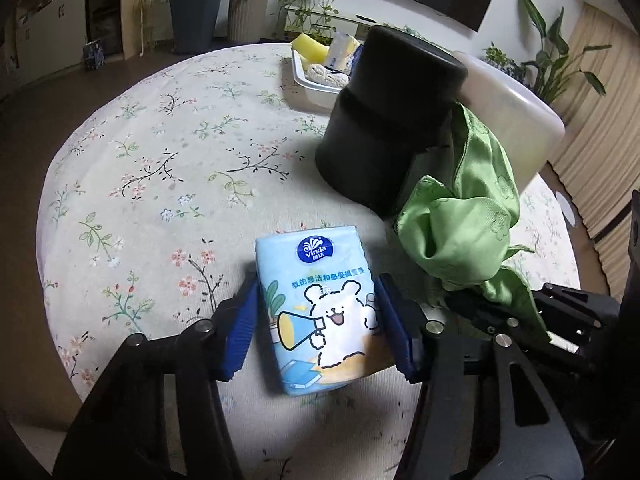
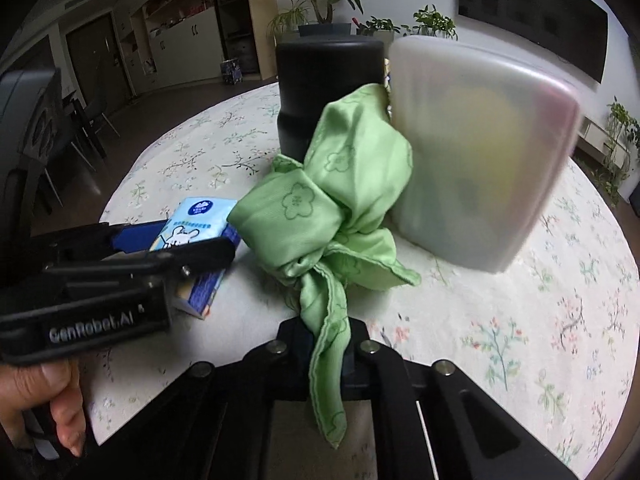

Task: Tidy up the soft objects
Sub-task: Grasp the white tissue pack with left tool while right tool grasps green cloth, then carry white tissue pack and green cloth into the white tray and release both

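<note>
White tray (image 1: 308,84) holds yellow sponges (image 1: 309,47).

The tissue pack (image 1: 320,312) lies on the table (image 1: 160,160), before the canister (image 1: 392,116), left of the cloth (image 1: 464,220).
</note>
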A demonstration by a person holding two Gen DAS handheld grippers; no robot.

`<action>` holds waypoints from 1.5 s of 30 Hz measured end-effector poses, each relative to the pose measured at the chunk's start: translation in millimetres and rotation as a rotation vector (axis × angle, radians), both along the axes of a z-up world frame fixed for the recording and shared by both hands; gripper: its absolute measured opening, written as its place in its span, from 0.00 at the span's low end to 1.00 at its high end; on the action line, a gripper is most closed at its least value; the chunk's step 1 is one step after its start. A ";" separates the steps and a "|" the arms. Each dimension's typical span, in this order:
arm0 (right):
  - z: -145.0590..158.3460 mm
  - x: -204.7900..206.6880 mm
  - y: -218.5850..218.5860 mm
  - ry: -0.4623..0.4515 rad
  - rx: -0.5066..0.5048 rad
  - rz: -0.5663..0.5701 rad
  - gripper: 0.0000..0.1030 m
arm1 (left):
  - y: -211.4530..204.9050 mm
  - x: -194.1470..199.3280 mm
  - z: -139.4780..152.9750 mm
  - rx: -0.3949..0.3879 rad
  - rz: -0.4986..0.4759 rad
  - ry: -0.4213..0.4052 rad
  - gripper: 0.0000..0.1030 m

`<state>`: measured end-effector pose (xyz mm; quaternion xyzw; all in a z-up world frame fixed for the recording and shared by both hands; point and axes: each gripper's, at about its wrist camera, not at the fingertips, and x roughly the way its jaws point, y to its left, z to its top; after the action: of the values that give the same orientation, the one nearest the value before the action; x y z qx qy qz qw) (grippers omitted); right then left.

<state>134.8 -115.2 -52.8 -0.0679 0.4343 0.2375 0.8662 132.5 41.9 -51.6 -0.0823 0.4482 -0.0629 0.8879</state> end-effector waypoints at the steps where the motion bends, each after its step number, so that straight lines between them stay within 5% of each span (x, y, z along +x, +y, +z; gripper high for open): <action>1: 0.2 -1.2 -1.3 0.000 0.002 -0.001 0.07 | -1.1 -2.7 0.5 0.004 -0.005 -0.002 0.52; 18: 44.0 -60.3 -63.8 -0.017 0.082 -0.032 0.06 | -8.4 -41.1 37.5 0.072 -0.056 -0.098 0.52; 28: 79.5 -58.9 -97.7 -0.053 0.096 -0.063 0.06 | -1.3 -38.0 82.8 0.068 -0.071 -0.168 0.52; 35: 109.3 -29.1 -121.1 -0.106 0.060 -0.081 0.06 | 12.4 0.9 119.6 0.092 -0.088 -0.214 0.52; 45: 139.5 68.6 -139.4 -0.138 -0.007 -0.086 0.06 | 11.6 101.0 164.2 0.177 -0.153 -0.247 0.52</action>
<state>203.4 -254.6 86.7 -0.0687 0.3768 0.1932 0.9033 233.6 53.5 112.5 0.0387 0.3442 -0.1001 0.9327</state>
